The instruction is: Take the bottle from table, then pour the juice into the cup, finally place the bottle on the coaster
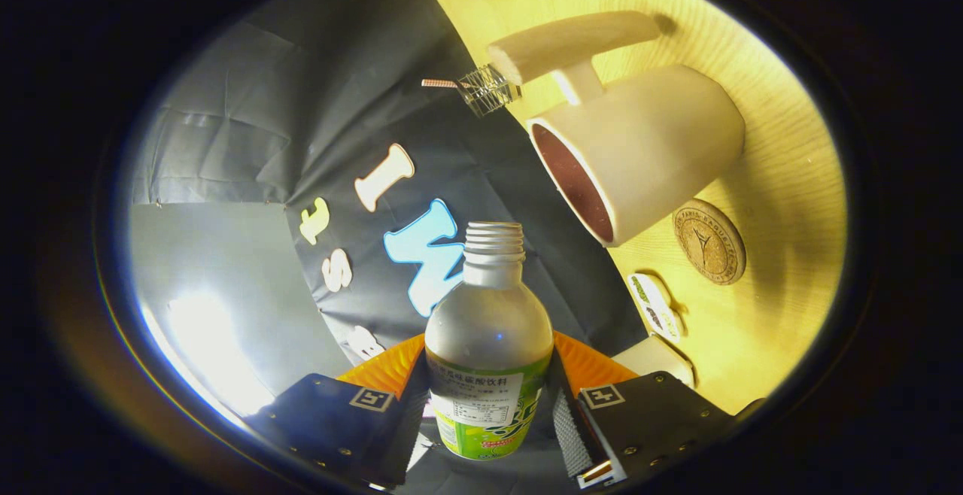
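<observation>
The pale wooden table (pixel 782 149) is running up the right side of your view, tilted steeply, with the black cloth wall behind it on the left. Your gripper (pixel 489 412) is pinching the clear plastic bottle with the green and white label (pixel 487 344) between both fingers, one pressing on each side of the label. The bottle is sitting uncapped, its threaded neck pointing away from you towards the wall. Beyond the fingers and to the right, the white cylindrical cup with the dark inside (pixel 639 156) is standing on the table, its mouth facing the bottle. The round brown cork coaster (pixel 709 241) is lying just beside the cup, nearer to you. A baguette-shaped loaf (pixel 575 42) is lying on the far side of the cup.
</observation>
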`<state>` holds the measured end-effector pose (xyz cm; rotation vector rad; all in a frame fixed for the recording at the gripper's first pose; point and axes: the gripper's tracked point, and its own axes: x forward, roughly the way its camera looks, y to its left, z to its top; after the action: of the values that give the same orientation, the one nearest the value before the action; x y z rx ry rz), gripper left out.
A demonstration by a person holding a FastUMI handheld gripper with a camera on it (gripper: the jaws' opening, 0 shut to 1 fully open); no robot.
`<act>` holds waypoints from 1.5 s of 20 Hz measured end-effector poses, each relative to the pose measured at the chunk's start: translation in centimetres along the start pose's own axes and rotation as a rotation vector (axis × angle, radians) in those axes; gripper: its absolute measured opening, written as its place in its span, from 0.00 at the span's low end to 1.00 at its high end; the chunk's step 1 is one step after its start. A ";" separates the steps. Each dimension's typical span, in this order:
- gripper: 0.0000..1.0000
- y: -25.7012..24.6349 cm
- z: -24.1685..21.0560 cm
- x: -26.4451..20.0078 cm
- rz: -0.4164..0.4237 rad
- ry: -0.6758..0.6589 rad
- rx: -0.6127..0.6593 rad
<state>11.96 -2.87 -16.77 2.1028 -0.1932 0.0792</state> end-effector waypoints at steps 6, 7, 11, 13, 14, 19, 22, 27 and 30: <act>0.75 0.2 0.8 -0.3 -0.041 0.039 -0.234; 0.75 0.0 0.8 -0.4 -0.058 0.049 -0.293; 0.75 0.1 1.3 -0.5 -0.116 0.084 -0.490; 0.75 0.8 1.8 -0.4 -0.123 0.080 -0.532; 0.75 1.2 1.9 -0.3 -0.122 0.079 -0.559; 0.75 1.9 1.1 0.3 -0.178 0.120 -0.818; 0.75 2.6 0.6 0.5 -0.195 0.139 -0.996; 0.76 3.3 -0.9 0.3 -0.257 0.175 -1.346; 0.76 4.7 -1.6 0.5 -0.283 0.142 -1.639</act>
<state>11.73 -3.94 -11.85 0.4679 0.1268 -0.0873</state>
